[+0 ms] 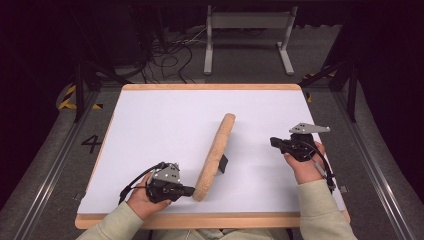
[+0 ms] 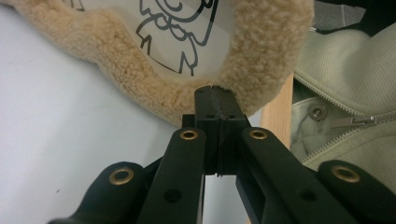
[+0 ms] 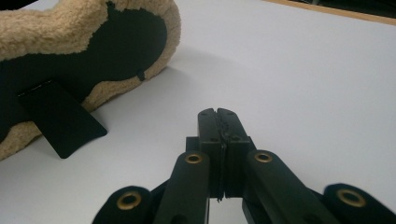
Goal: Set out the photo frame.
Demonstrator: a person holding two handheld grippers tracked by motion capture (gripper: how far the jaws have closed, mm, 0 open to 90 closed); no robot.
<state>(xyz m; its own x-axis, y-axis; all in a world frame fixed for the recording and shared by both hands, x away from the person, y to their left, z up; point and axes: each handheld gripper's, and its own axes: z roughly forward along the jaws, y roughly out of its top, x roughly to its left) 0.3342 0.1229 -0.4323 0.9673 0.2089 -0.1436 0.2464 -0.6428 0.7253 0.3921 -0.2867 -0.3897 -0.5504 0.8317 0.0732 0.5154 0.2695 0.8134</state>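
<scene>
White tabletop (image 1: 150,130): left gripper (image 1: 191,190), jaws closed and empty, should nudge the fleecy frame (image 1: 215,155) gently near the front edge; right gripper (image 1: 274,141) waits closed, empty.

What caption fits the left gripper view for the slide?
Shut left tool touching the fleecy rim of a standing picture frame on the white table.

Both handheld grippers are matt black. The left gripper (image 1: 192,190) and the right gripper (image 1: 273,141) each carry a grey three-cornered plate with small holes behind the fingers. The fingers (image 2: 208,109) are square black blocks with tiny screw holes, mounted on flat black link bars pinned with brass-coloured rivets. A black cable trails from the rear of each body, away from the fingers. The person wears a pale sage-green ribbed top with long cuffed sleeves, a metal zip and a snap button.
</scene>
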